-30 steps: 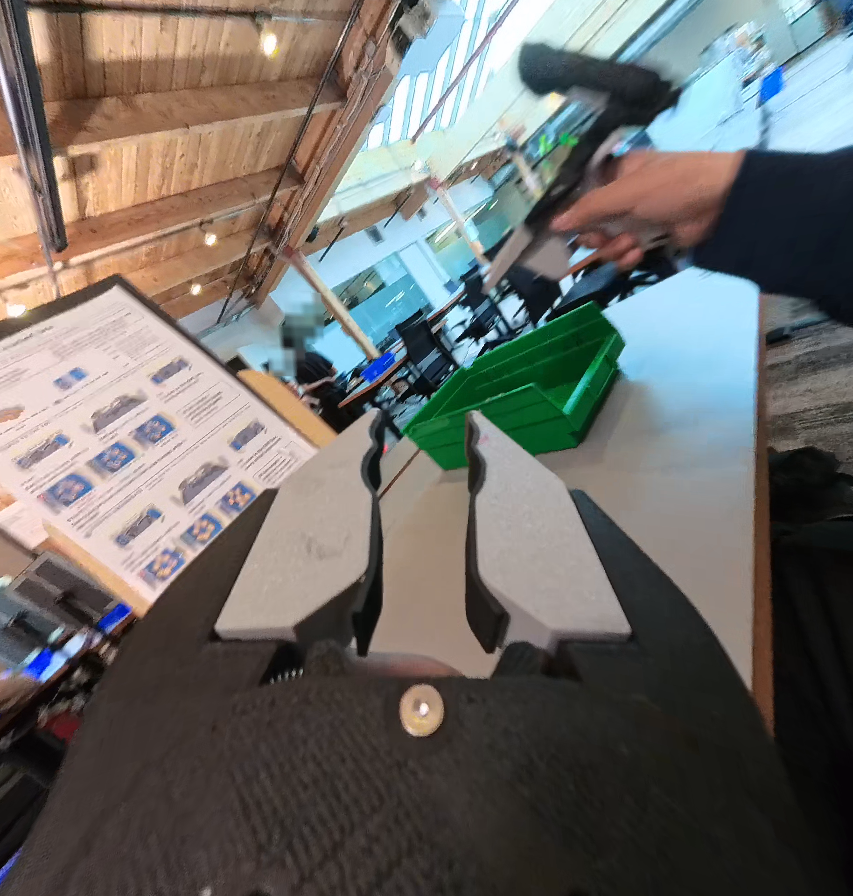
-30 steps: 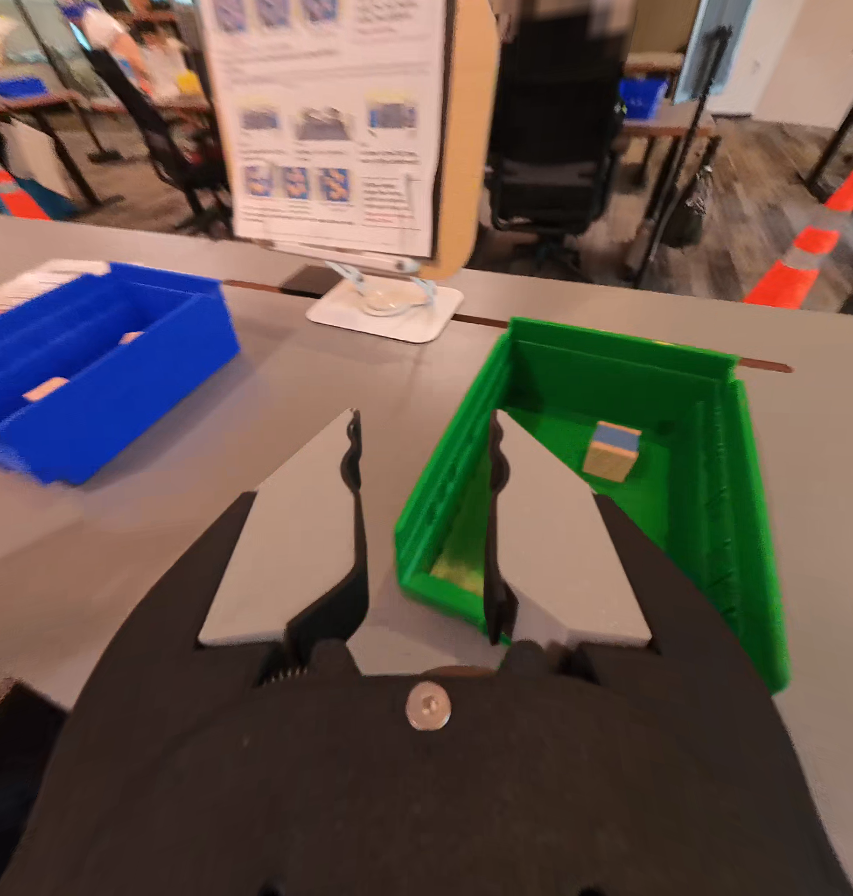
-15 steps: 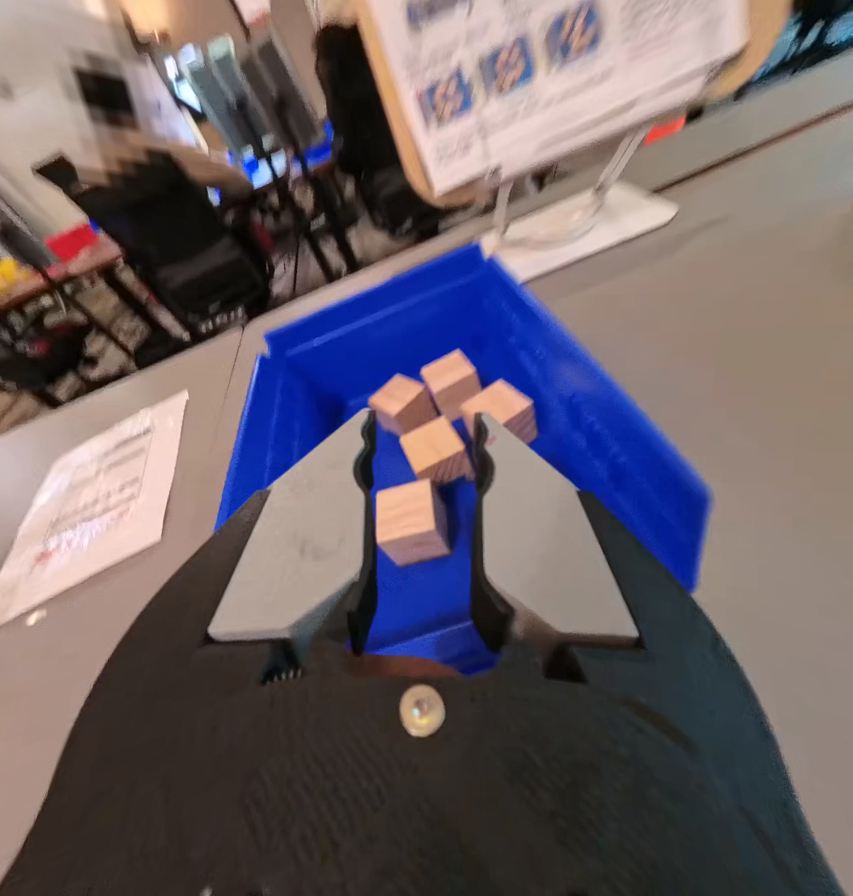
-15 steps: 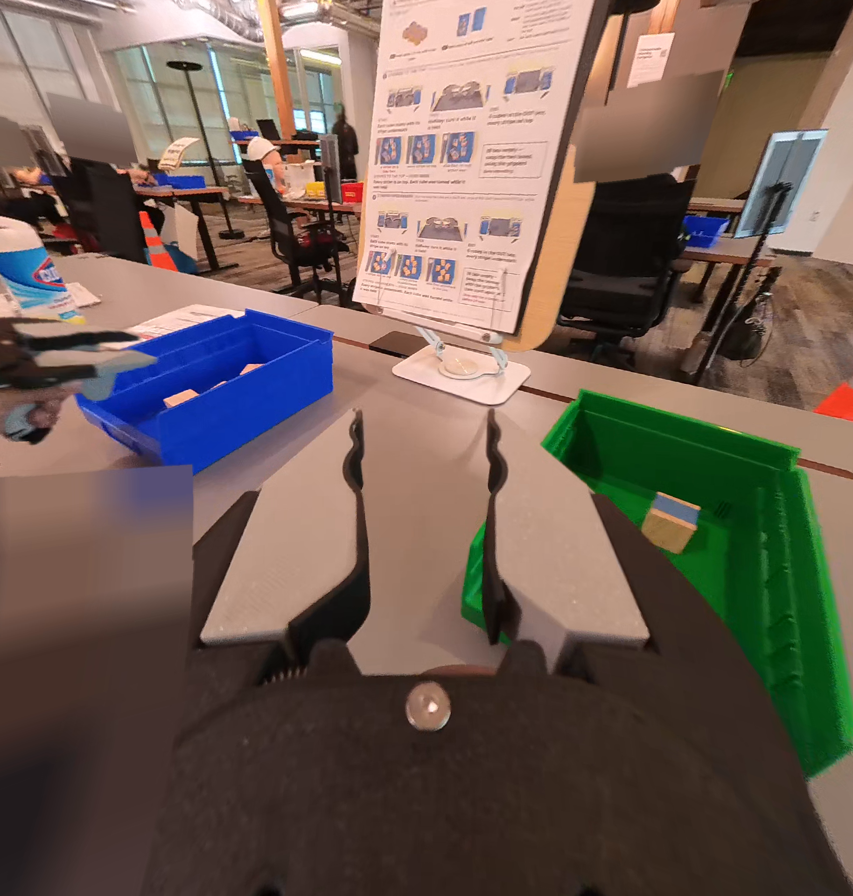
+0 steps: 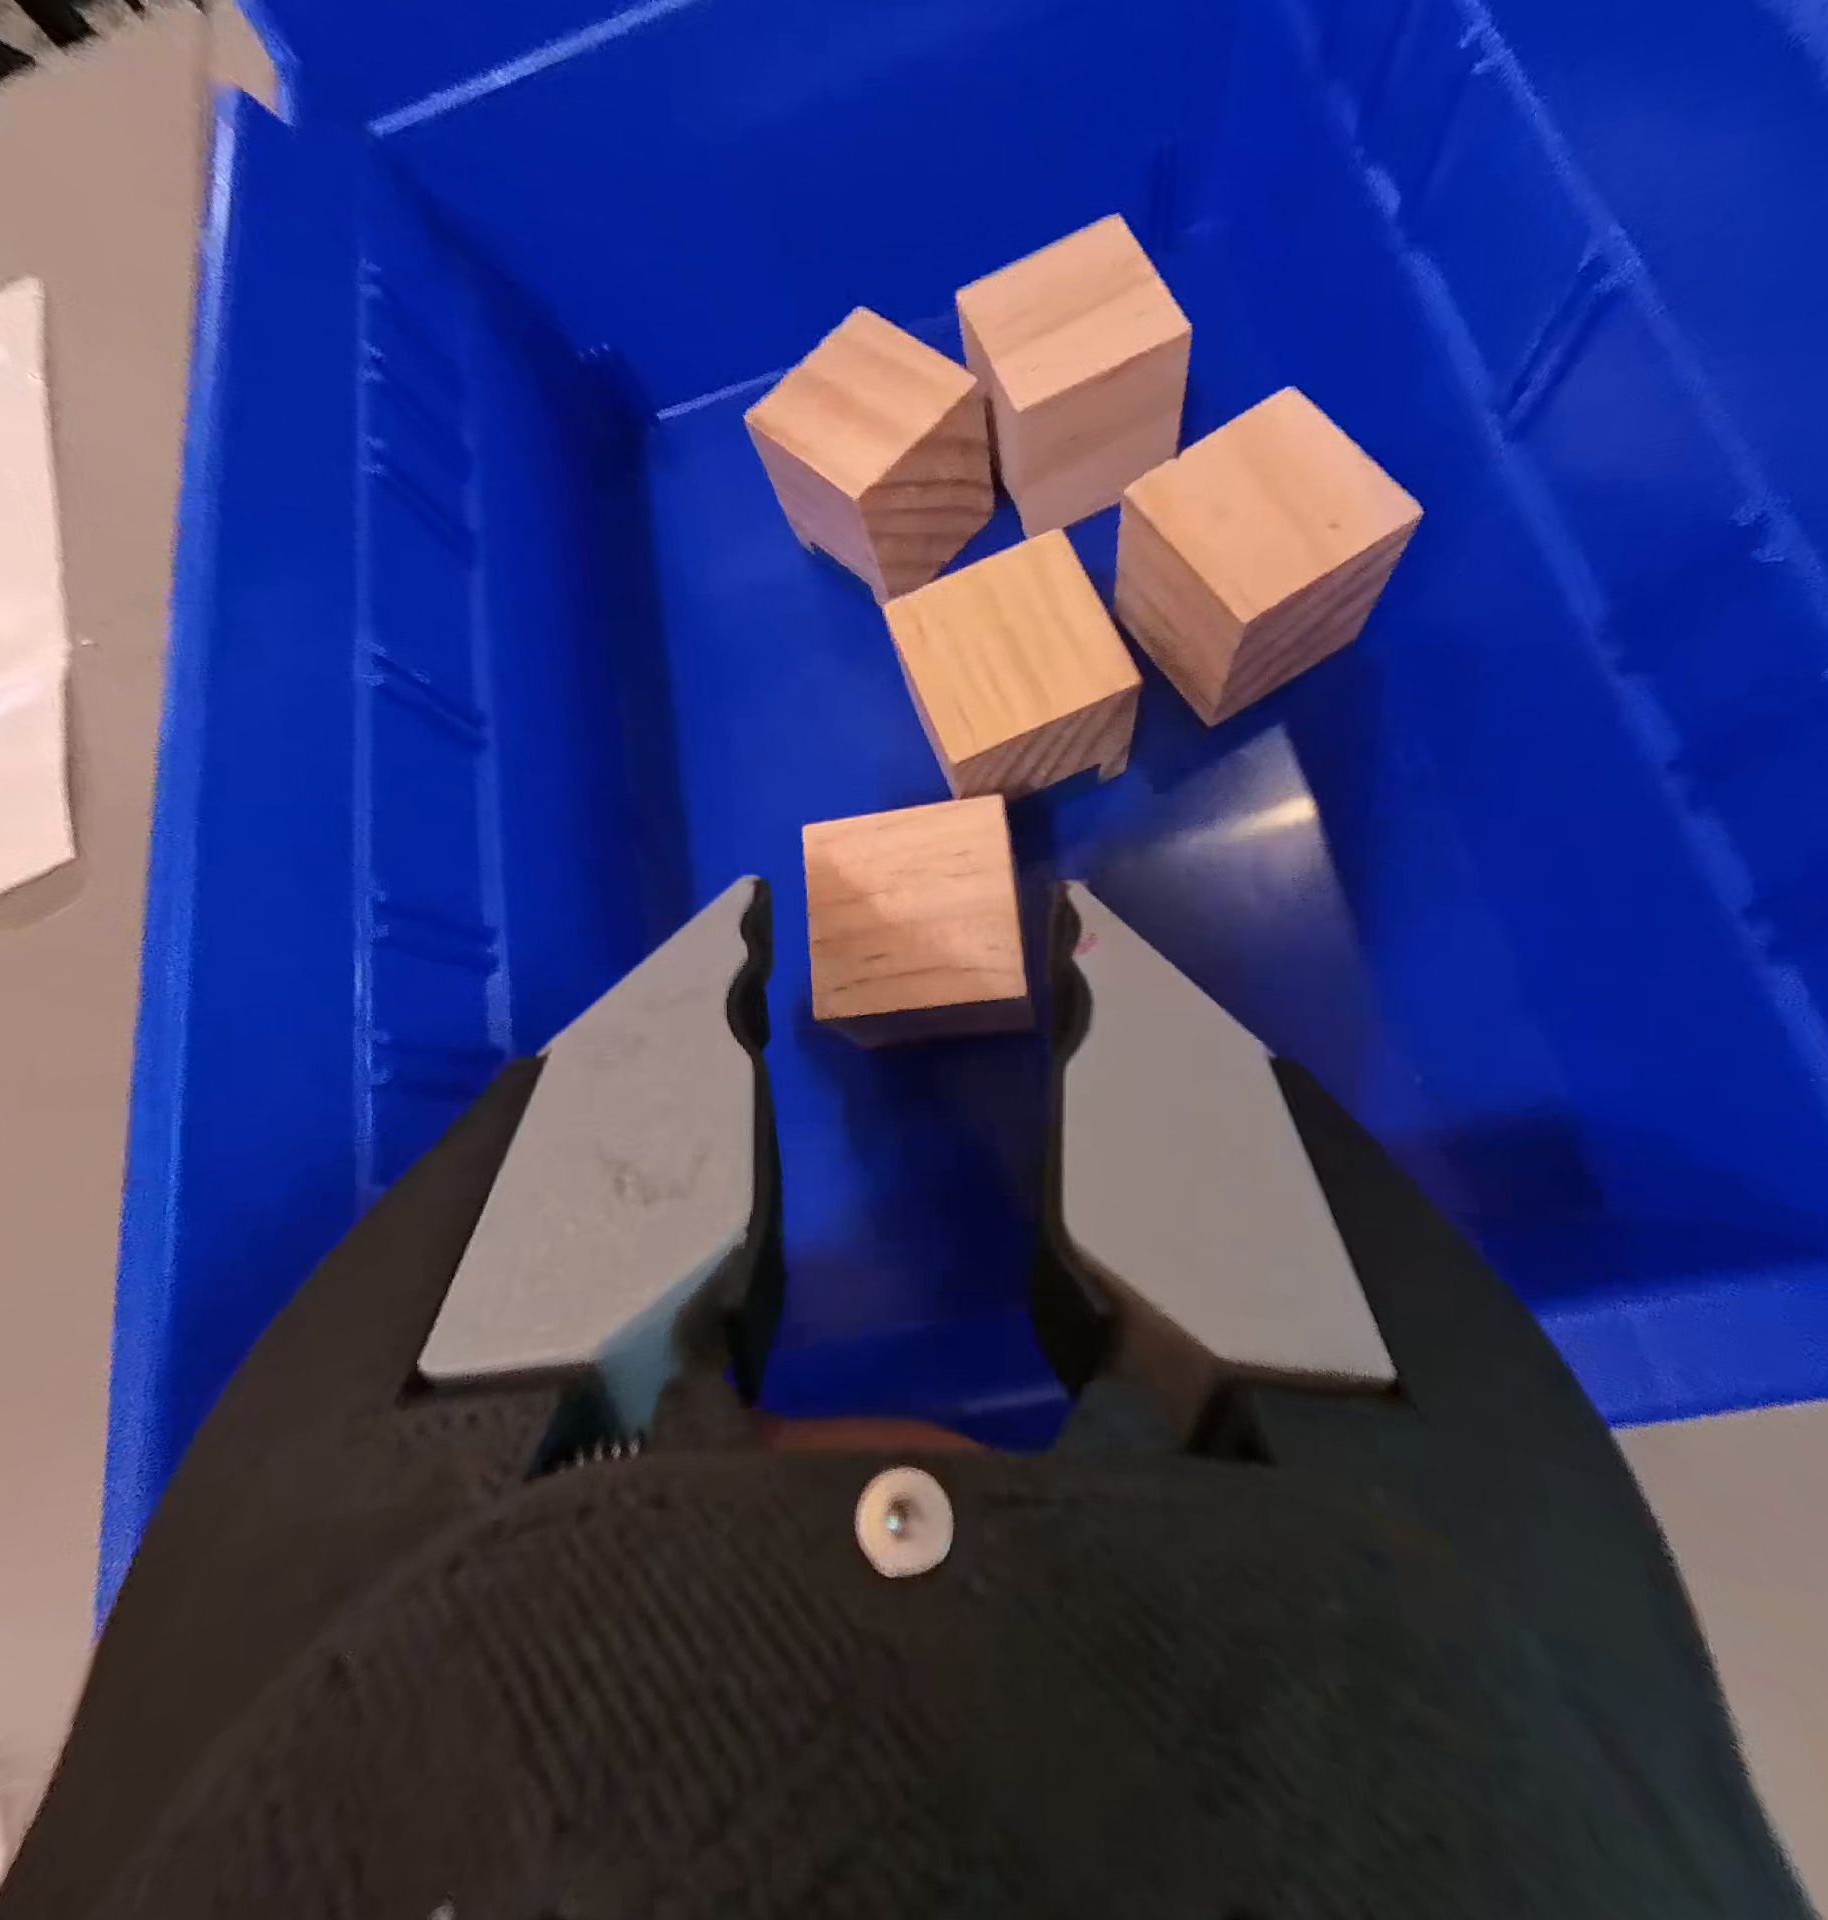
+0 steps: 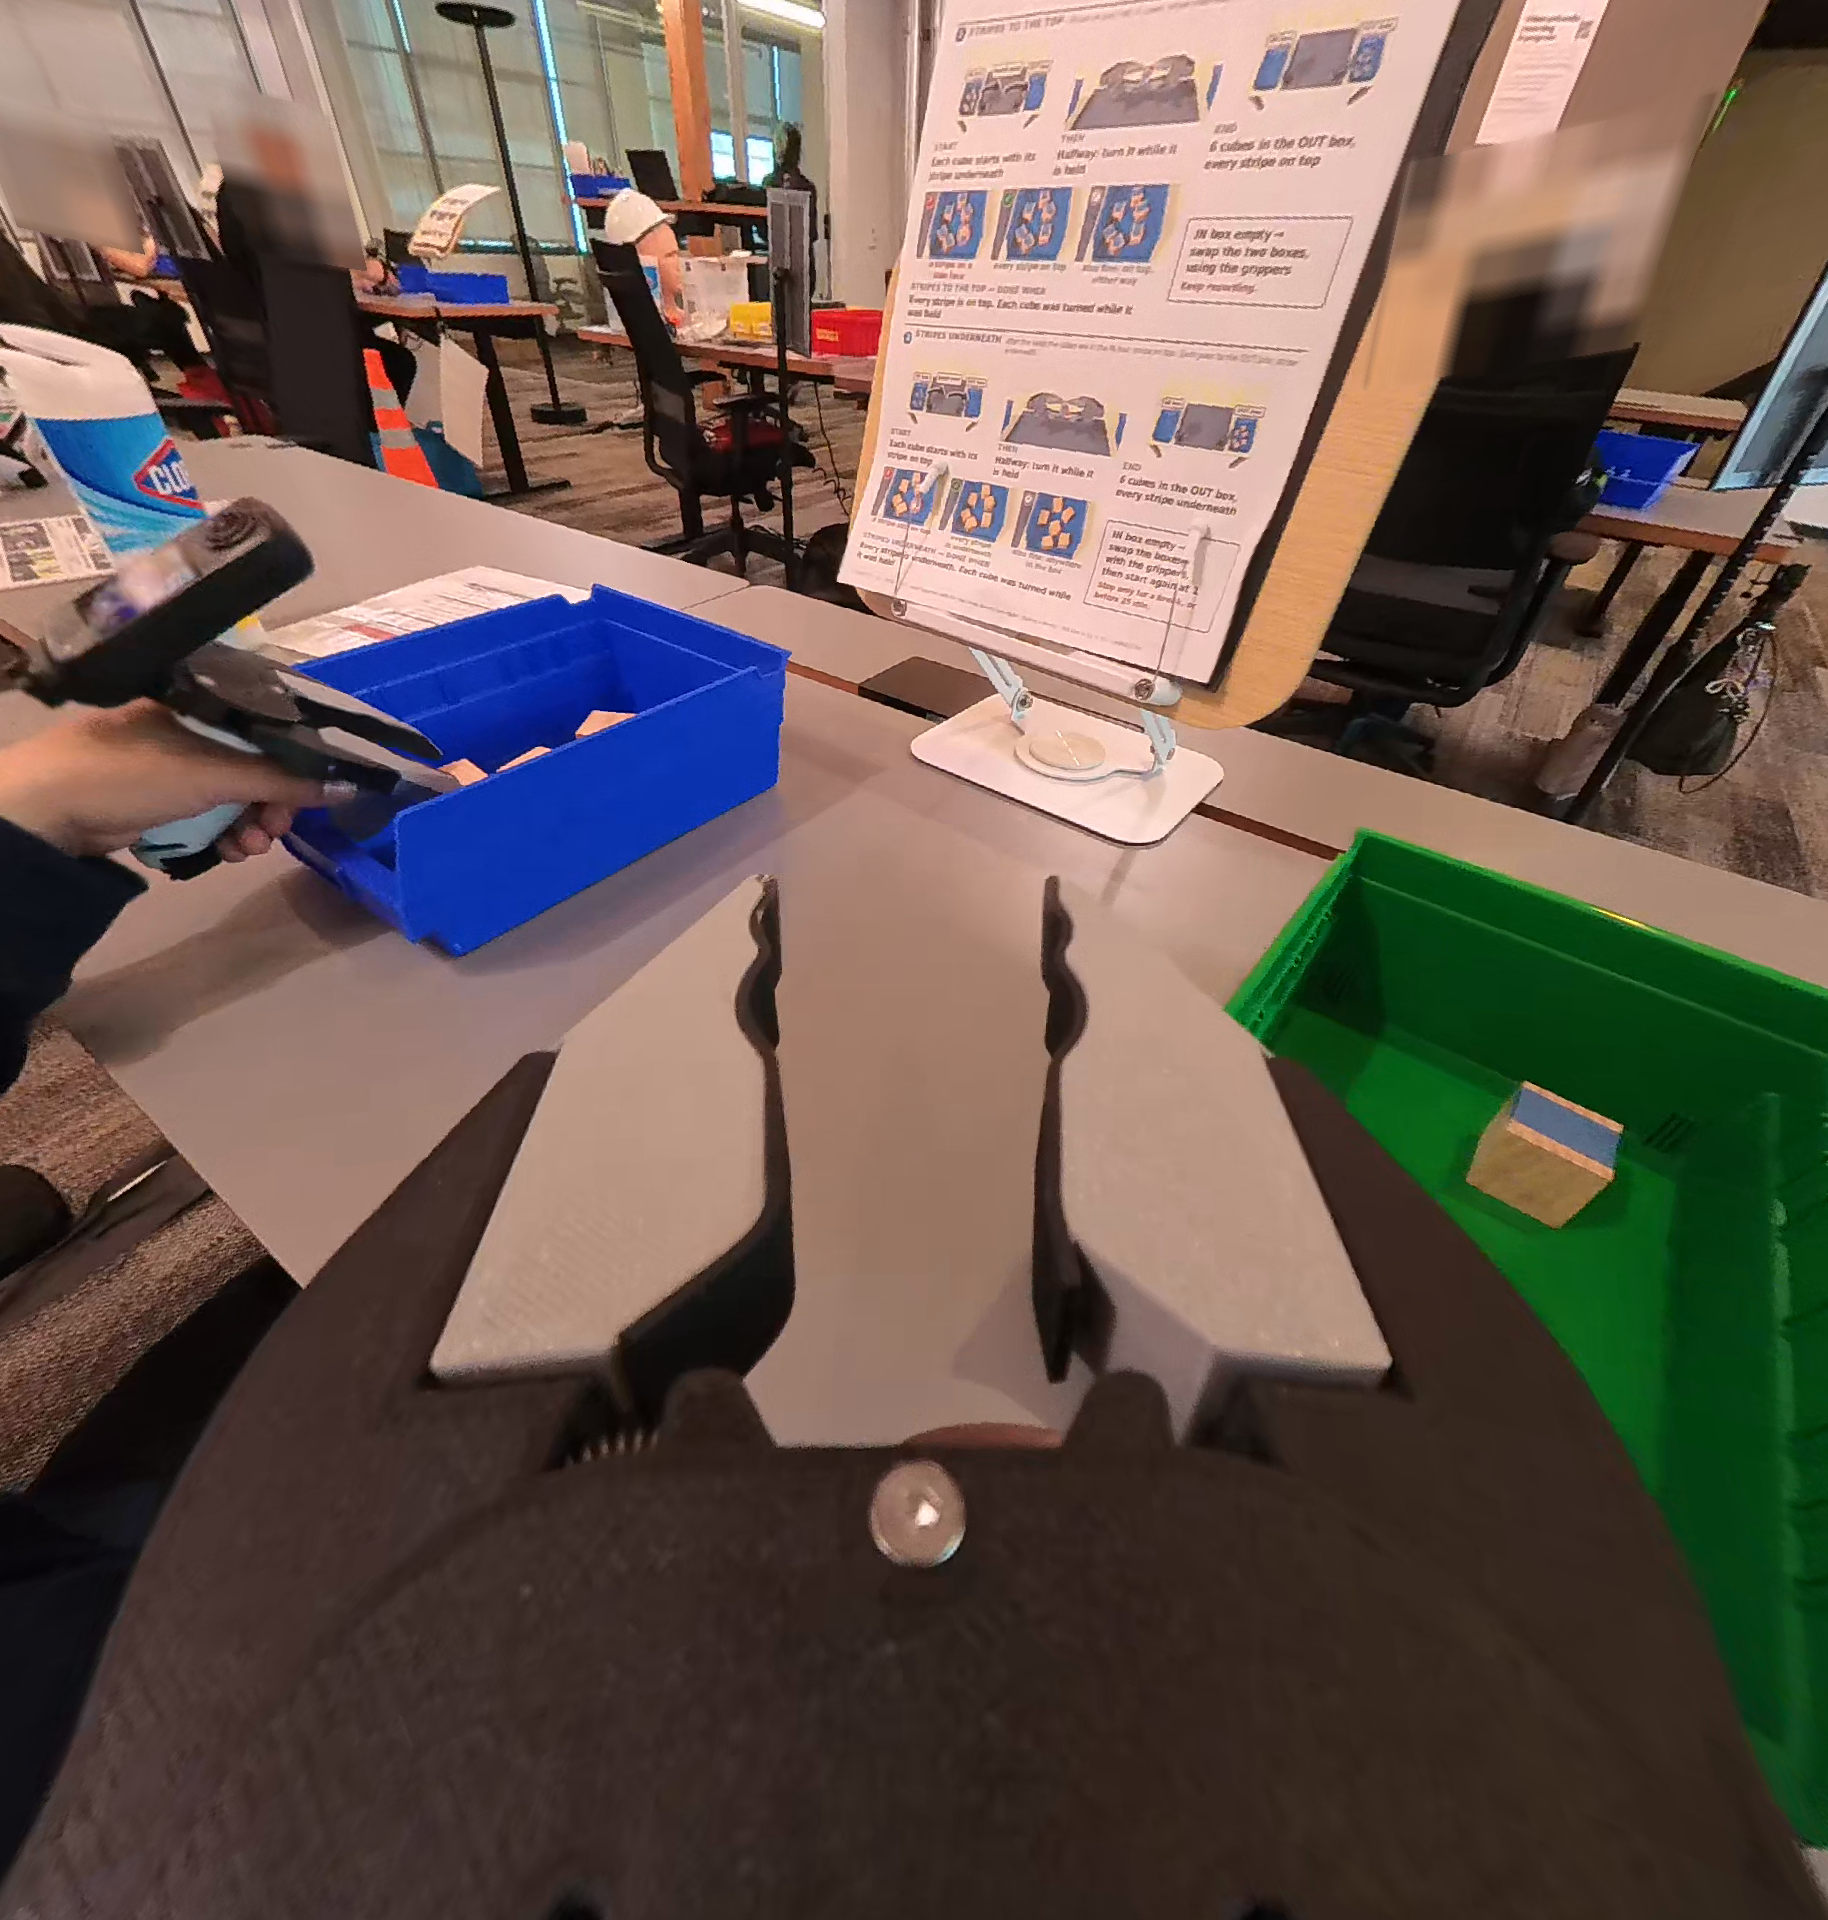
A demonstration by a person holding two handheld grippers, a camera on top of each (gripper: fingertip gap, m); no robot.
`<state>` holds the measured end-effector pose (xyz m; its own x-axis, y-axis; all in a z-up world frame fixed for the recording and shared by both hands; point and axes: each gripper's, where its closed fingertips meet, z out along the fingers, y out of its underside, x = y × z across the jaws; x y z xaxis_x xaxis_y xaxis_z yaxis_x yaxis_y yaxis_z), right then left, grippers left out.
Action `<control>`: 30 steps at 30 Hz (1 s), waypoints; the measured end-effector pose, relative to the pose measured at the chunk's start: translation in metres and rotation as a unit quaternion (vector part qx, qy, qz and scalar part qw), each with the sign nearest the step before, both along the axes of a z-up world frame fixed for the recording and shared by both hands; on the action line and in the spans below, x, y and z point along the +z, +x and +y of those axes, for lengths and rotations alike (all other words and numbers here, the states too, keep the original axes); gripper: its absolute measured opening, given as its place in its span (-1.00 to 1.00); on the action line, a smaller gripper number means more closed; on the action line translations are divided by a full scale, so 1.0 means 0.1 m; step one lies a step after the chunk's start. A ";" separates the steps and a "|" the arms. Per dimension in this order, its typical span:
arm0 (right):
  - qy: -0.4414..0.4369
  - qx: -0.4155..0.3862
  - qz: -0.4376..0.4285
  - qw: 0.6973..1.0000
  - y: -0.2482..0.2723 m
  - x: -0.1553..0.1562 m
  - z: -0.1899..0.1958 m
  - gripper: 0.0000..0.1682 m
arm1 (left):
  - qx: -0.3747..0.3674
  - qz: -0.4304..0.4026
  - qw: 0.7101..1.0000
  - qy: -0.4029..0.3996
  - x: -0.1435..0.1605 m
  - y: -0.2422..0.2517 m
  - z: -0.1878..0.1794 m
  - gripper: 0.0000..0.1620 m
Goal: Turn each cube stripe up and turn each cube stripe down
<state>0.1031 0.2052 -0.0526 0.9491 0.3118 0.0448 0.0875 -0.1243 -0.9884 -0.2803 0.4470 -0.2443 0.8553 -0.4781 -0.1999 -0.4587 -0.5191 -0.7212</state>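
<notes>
One cube sits in the green bin, just to the right of the right tongs, its blue stripe facing up; I take that one as finished. Five plain-topped cubes remain in the blue bin, with no stripe showing on any of them, so their stripes are presumably underneath. By my reckoning the job is early: one turned, five waiting.

The left tongs reach down into the blue bin with their jaws spread a little wider than a cube. The nearest cube lies right between the tips, a sliver of blue floor visible on each side, so the fingers seem not to touch it yet and nothing is gripped. Just beyond that cube sits a second one, and past it three more huddle together: one to the right, one to the left and the farthest close to the bin's far wall.

The right tongs hover over the bare grey worktop, jaws wide apart, holding nothing and touching nothing. Ahead and to their left stands the blue bin, with the left tongs dipping into it in a hand. Straight ahead, farther off, an instruction board leans on its white stand.
</notes>
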 end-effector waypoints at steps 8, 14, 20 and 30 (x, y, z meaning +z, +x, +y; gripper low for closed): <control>-0.004 0.006 -0.010 1.000 -0.08 -0.05 0.02 -0.44 | -0.038 0.035 0.994 -0.101 -0.23 0.00 -0.01 -0.43; -0.026 0.031 0.002 0.999 -0.14 -0.17 0.07 -0.44 | -0.012 -0.036 0.995 0.097 0.43 -0.02 0.14 -0.44; -0.065 0.128 0.075 0.987 -0.47 -0.30 0.09 -0.43 | -0.308 -0.284 0.838 0.348 2.00 0.91 -1.24 -0.44; -0.165 0.456 0.265 0.833 -1.59 -0.19 -0.56 -0.36 | -0.591 -0.233 0.603 0.482 1.91 1.89 -3.23 -0.45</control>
<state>-0.0554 0.1492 -0.0714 0.1694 0.8267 -0.5365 -0.1431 -0.5179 -0.8434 -0.0913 0.1243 -0.0532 0.1017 -0.6627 -0.7419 0.2729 0.7358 -0.6198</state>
